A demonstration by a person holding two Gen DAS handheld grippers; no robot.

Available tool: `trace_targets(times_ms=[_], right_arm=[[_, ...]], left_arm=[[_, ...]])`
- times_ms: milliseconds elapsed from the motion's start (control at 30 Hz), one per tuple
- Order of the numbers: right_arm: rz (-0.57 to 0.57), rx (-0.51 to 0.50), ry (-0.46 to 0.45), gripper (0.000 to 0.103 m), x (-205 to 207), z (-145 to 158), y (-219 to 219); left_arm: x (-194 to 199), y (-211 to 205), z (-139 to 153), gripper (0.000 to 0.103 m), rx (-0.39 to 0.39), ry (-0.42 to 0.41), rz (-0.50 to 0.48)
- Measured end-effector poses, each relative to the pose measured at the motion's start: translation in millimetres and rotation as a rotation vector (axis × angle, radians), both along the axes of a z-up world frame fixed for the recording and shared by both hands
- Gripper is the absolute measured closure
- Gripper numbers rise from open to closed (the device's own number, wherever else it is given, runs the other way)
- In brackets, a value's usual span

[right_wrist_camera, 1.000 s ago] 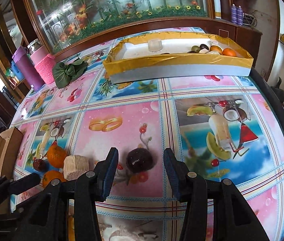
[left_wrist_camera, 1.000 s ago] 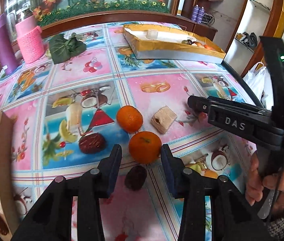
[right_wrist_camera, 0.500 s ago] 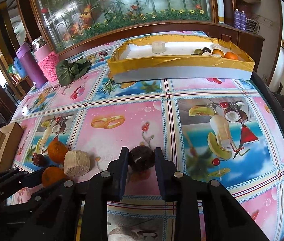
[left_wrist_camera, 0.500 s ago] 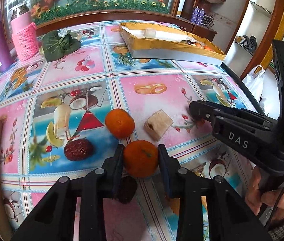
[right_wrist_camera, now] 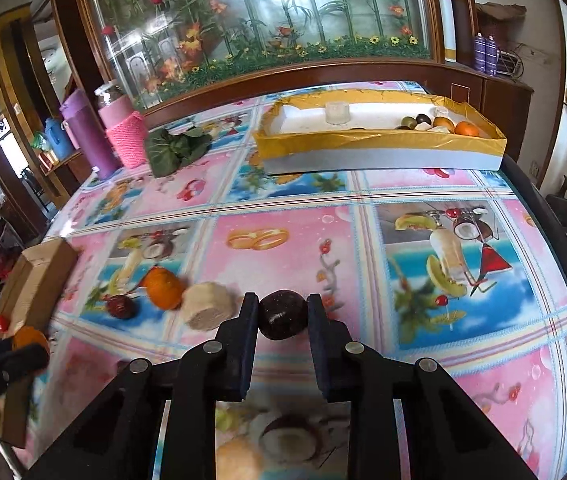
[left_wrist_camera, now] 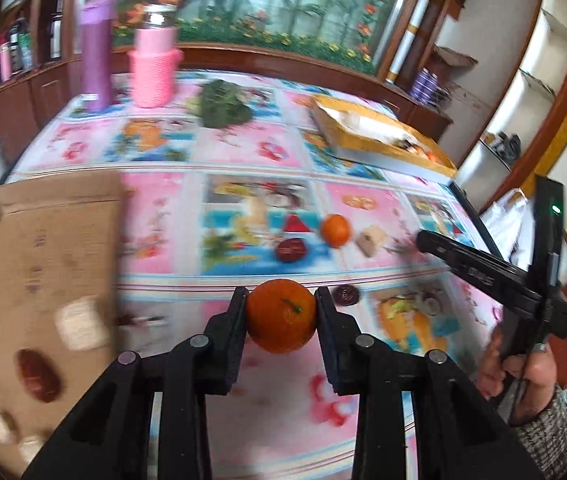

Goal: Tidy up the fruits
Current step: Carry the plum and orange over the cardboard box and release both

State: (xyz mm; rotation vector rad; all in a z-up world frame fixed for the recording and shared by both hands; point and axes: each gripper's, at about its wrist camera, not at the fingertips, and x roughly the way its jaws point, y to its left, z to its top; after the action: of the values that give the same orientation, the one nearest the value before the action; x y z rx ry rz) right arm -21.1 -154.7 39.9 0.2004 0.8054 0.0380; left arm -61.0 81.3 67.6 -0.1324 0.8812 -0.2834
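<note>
Now both pickups look done: the left hand-held gripper (left_wrist_camera: 281, 306) is clenched on the round orange tangerine (left_wrist_camera: 281, 316) and carries it clear of the counter (left_wrist_camera: 171, 216) with its pink-and-blue fruit-print cloth, swung toward the flat brown cardboard box (left_wrist_camera: 47, 248) at the counter's left edge, where pale cylinders and dark red dates already lie. A second earlier that tangerine sat on the cloth between parted jaws; half a second ago the jaws had just met it. The right hand-held gripper (right_wrist_camera: 283, 312) grasps the dark brown round fruit (right_wrist_camera: 282, 315), pinched between both jaws near the counter's front edge; whether it is lifted off the cloth yet I cannot tell. Earlier its jaws stood wide around the same fruit. Left behind near the front-left part of the counter are a second orange tangerine (right_wrist_camera: 162, 288), a pale beige cylinder block (right_wrist_camera: 208, 306) touching it, and a dark red date (right_wrist_camera: 121, 307). The yellow-rimmed white foam tray (right_wrist_camera: 379, 146) at the far right corner already holds several fruits. My judgement: each load now goes to its container, with the three loose items still to sort.
</note>
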Motion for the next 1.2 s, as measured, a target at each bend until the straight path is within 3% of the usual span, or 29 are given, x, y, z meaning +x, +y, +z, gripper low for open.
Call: trace_targets(times_ms=[200,300,467,633,767,1033,1100,1200], right_arm=[[0.112,-0.017,-0.039,0.077,-15.5,38.1,59.9],[0.211,-0.019,-0.052,0.077,-16.1,55.8,110.4],[0.367,0.003,-0.025,0.076,-8.5,58.8,197.4],[0.476,-0.03,0.042,0.076,11.8,37.4,282.0],[0.51,-0.065,0.089,0.076,31.2,16.7,321.1],[0.54,-0.107,0.116,0.076,44.2,-1.0,348.1],[0.542,-0.109,0.106,0.076,42.3,1.9,349.4],[0.532,-0.087,0.085,0.073,39.7,11.3,343.7]], left_arm=[[-8.5,104.1,8.5,0.071,0.04,0.0,0.206],[-4.5,149.0,8.1,0.071,0.075,0.013,0.288],[10.8,204.4,-9.0,0.071,0.085,0.075,0.386],[25.1,229.1,-29.4,0.071,0.036,0.148,0.398],[24.2,235.6,-31.1,0.071,-0.02,0.147,0.393],[4.3,251.1,-20.4,0.068,-0.127,0.109,0.412],[-5.0,253.3,-14.1,0.058,-0.152,0.089,0.427],[-21.8,255.0,-5.4,0.052,-0.203,0.061,0.452]])
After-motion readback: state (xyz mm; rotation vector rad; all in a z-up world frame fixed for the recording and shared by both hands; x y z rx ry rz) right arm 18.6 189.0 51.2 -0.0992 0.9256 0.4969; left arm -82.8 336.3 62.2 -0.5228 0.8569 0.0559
